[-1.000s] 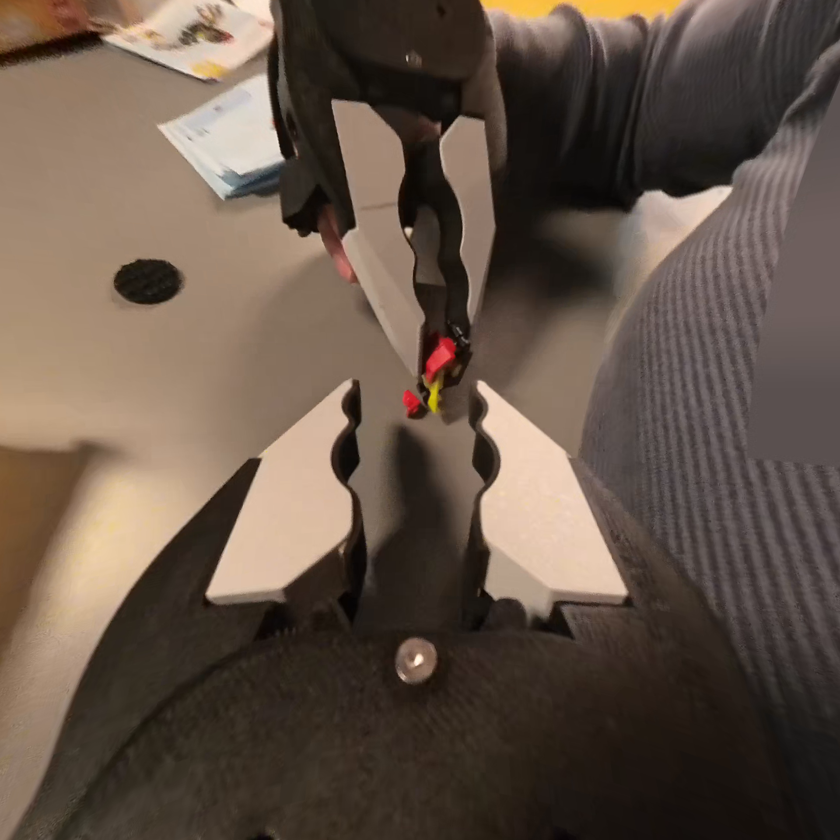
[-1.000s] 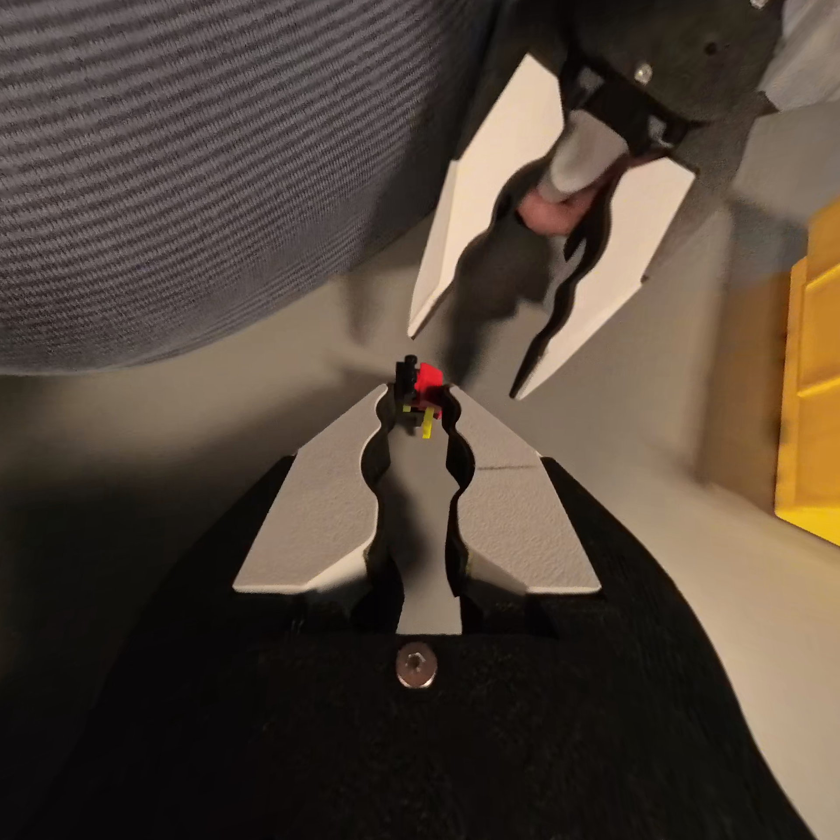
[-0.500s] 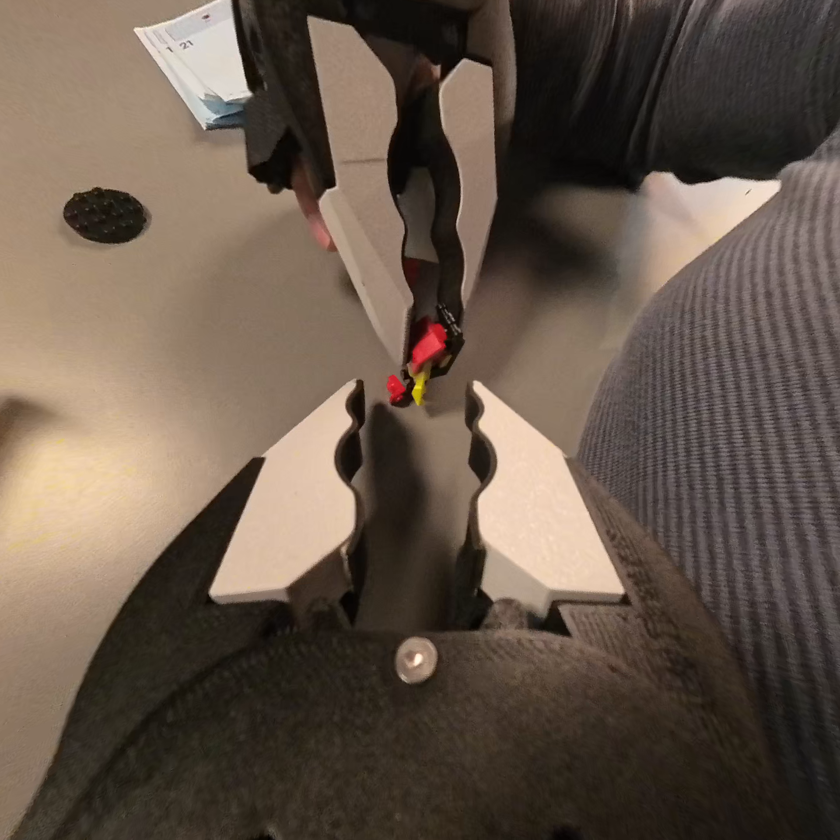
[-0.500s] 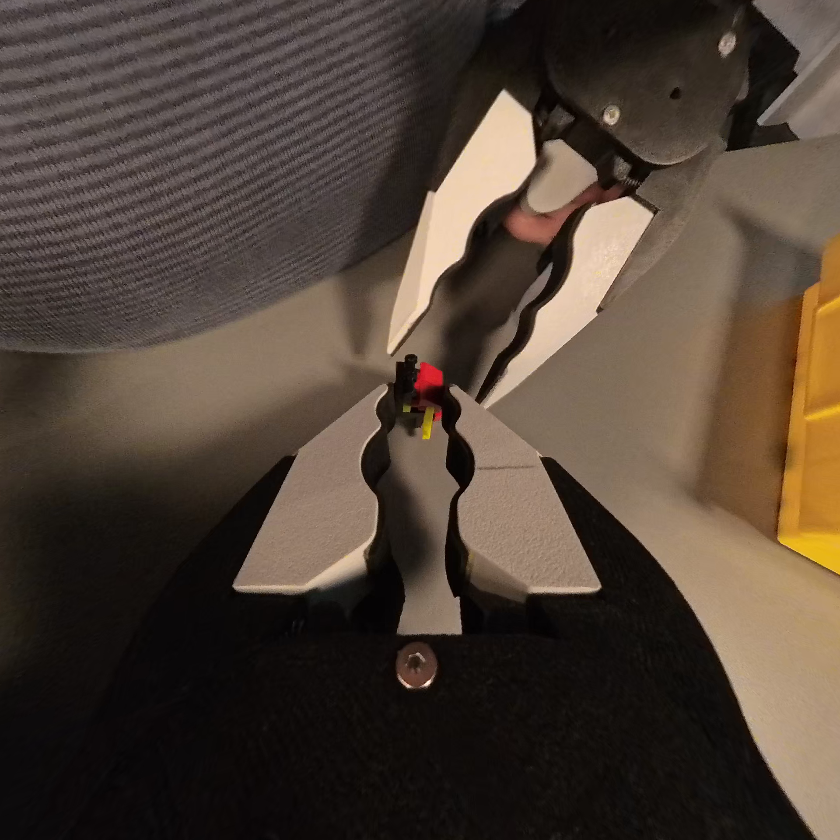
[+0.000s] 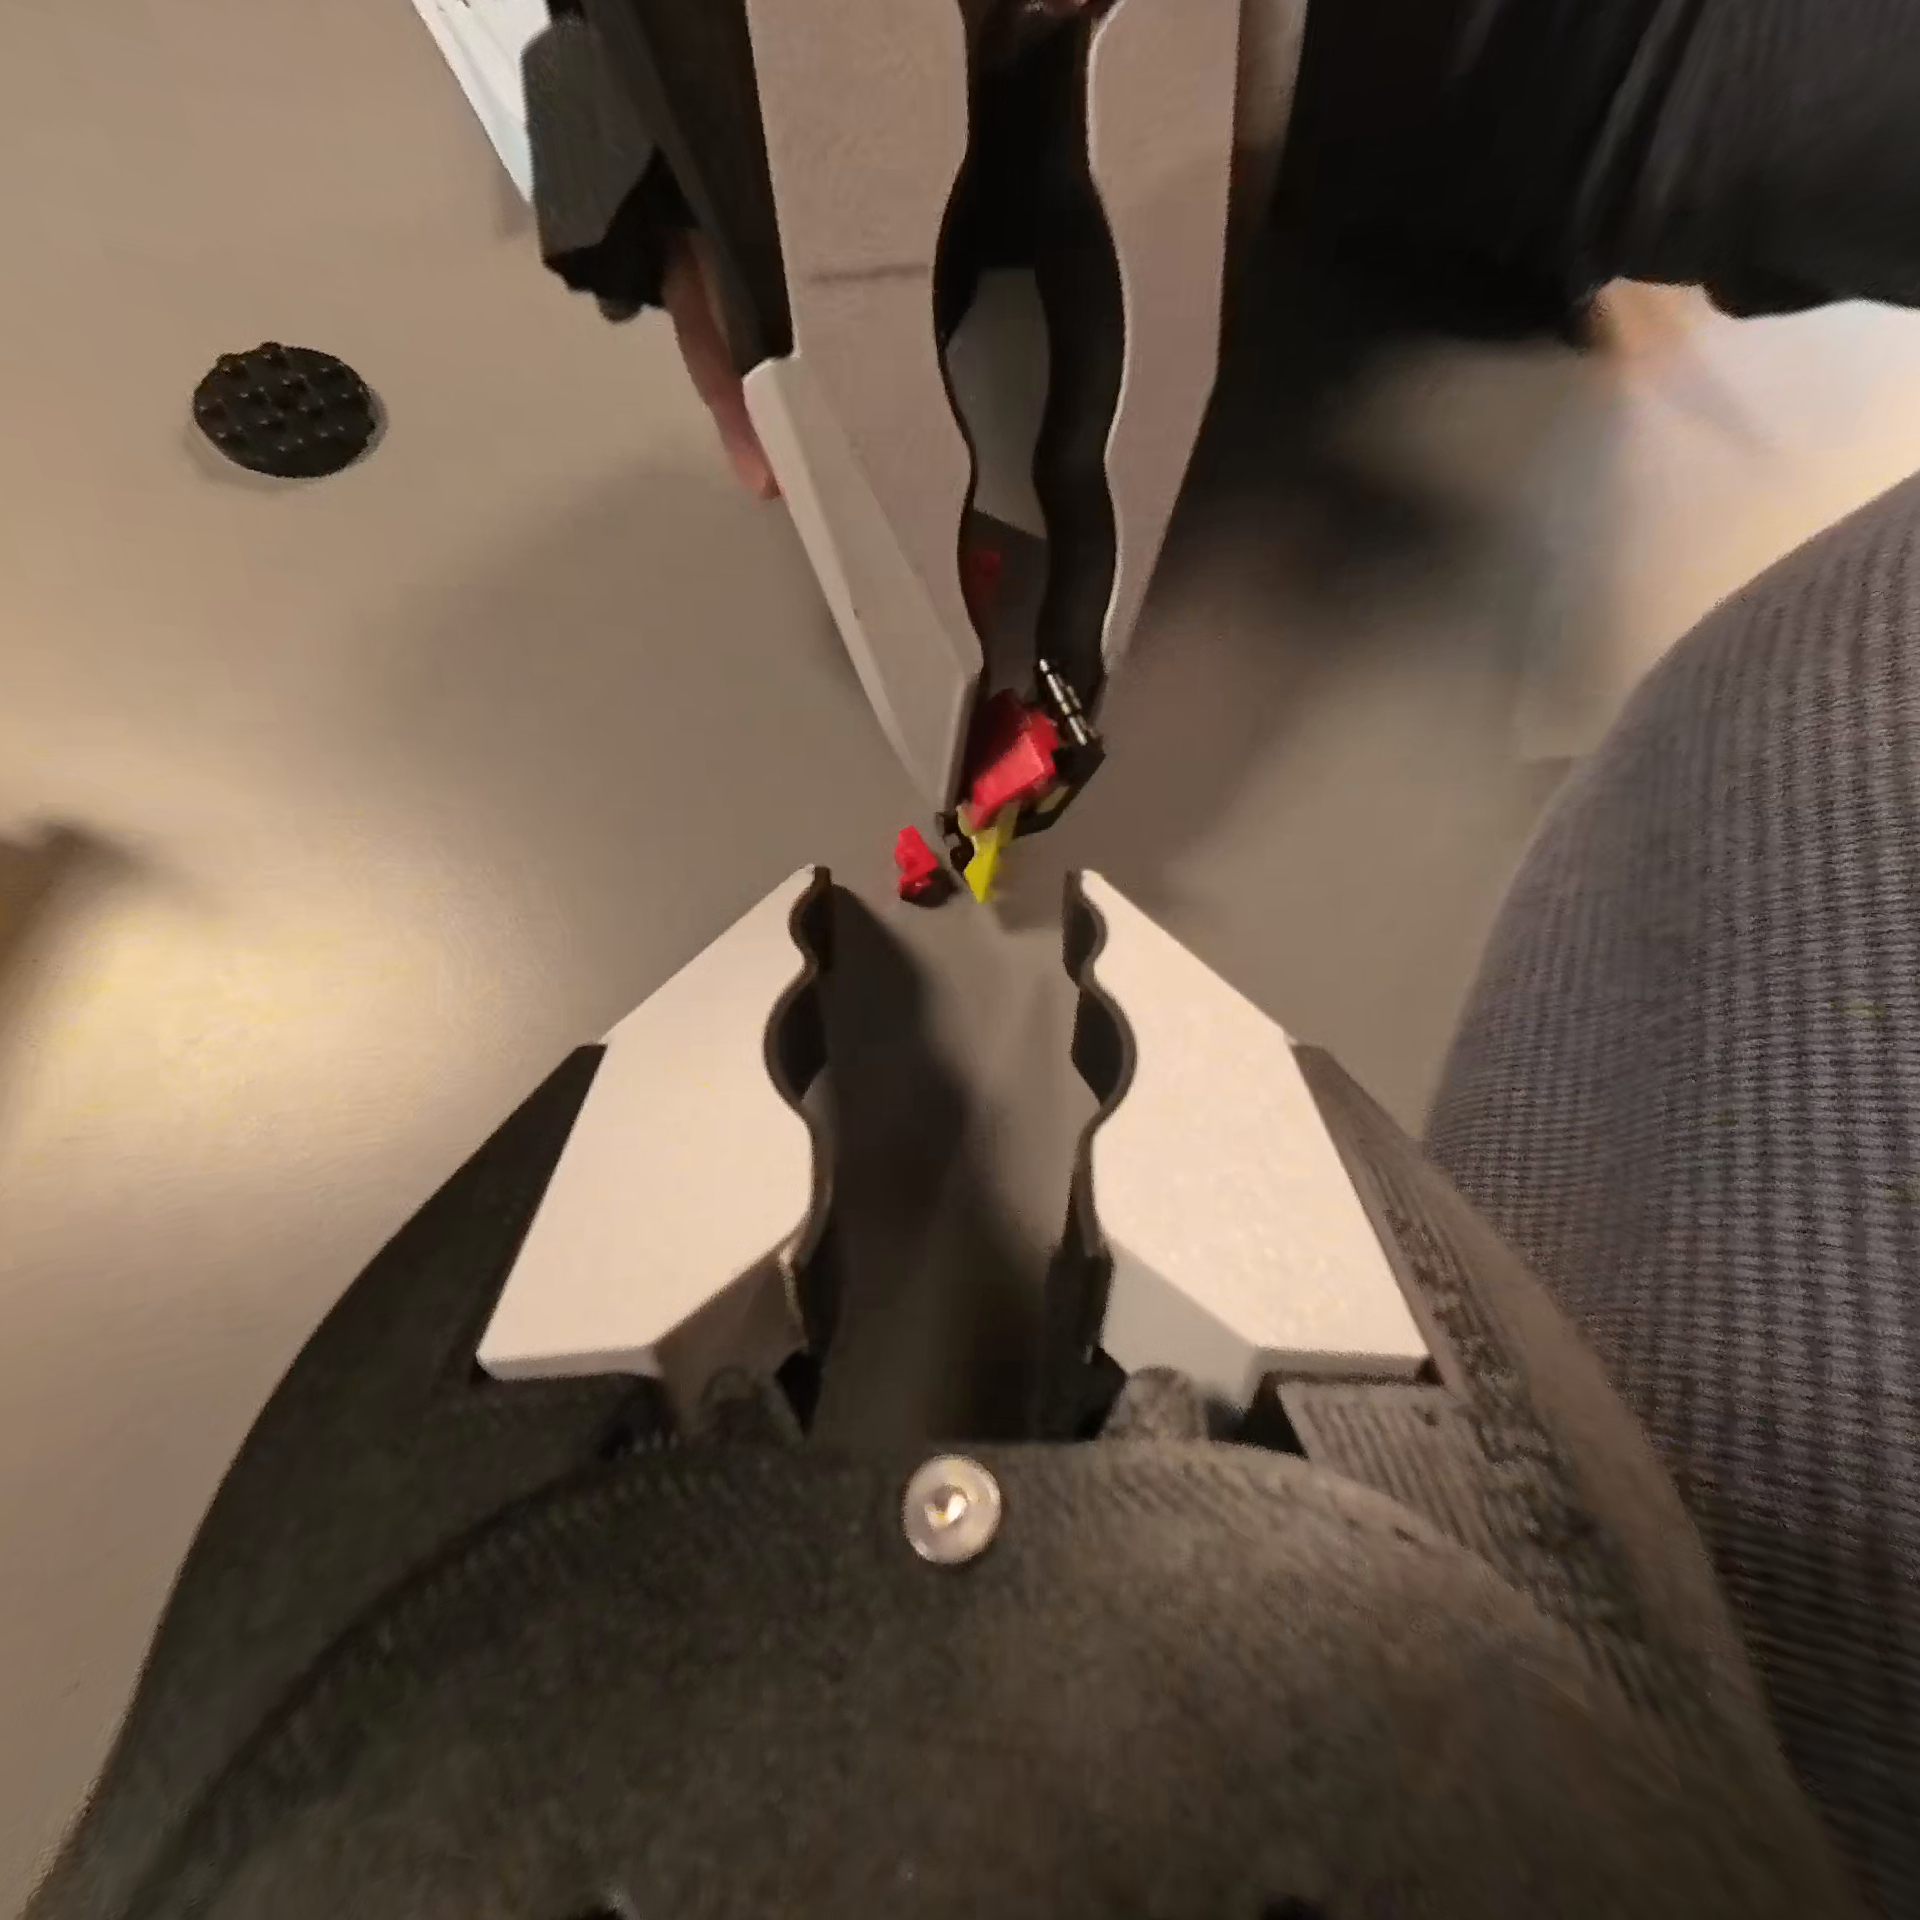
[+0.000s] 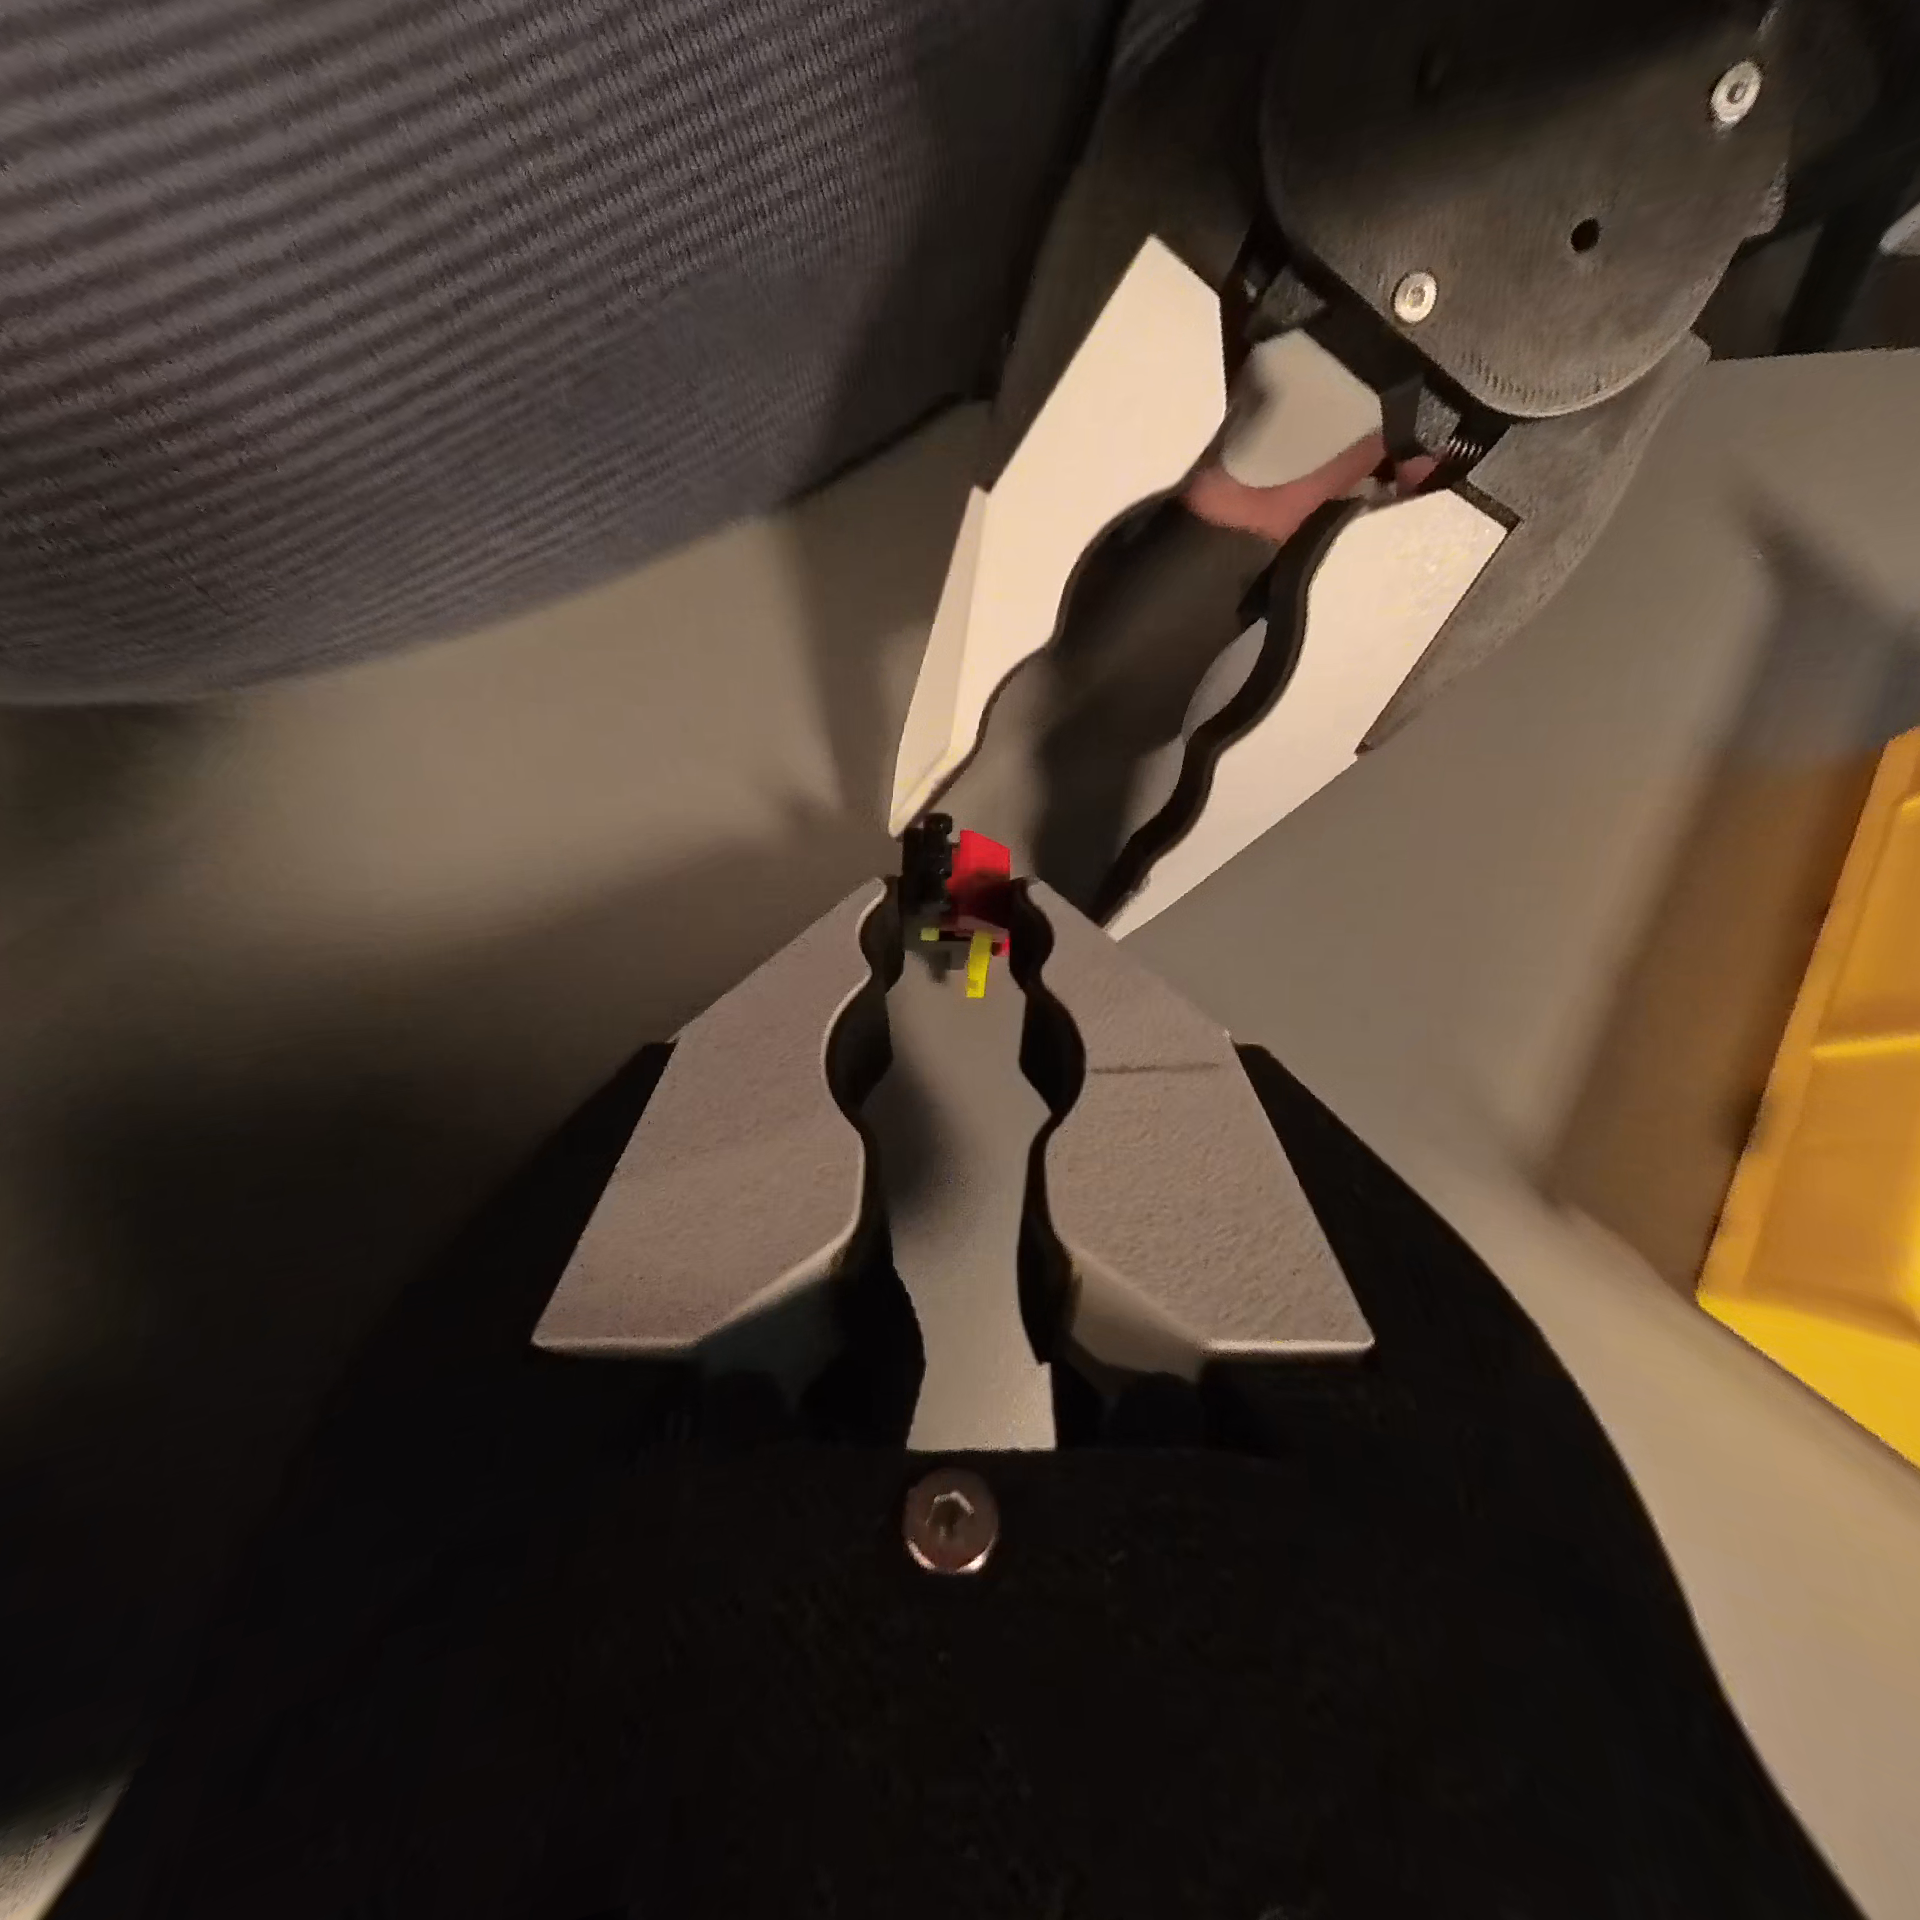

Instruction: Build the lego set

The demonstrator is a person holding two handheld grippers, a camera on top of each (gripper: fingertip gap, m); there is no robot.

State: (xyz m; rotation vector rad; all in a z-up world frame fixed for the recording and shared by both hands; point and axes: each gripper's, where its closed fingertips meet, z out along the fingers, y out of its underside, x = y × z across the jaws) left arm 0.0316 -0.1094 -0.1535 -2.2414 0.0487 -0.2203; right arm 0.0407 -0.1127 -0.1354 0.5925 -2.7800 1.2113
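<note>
Your lego piece is a small cluster of red, black and yellow parts: a red sloped block on top, a black ribbed stub beside it, a yellow bar sticking out below. It sits pinched at the very tips of your right gripper, held above the grey table. Your left gripper faces it tip to tip, its fingers spread with nothing between them, just short of the piece. A black round plate lies far left on the table; a yellow bin stands at the right.
</note>
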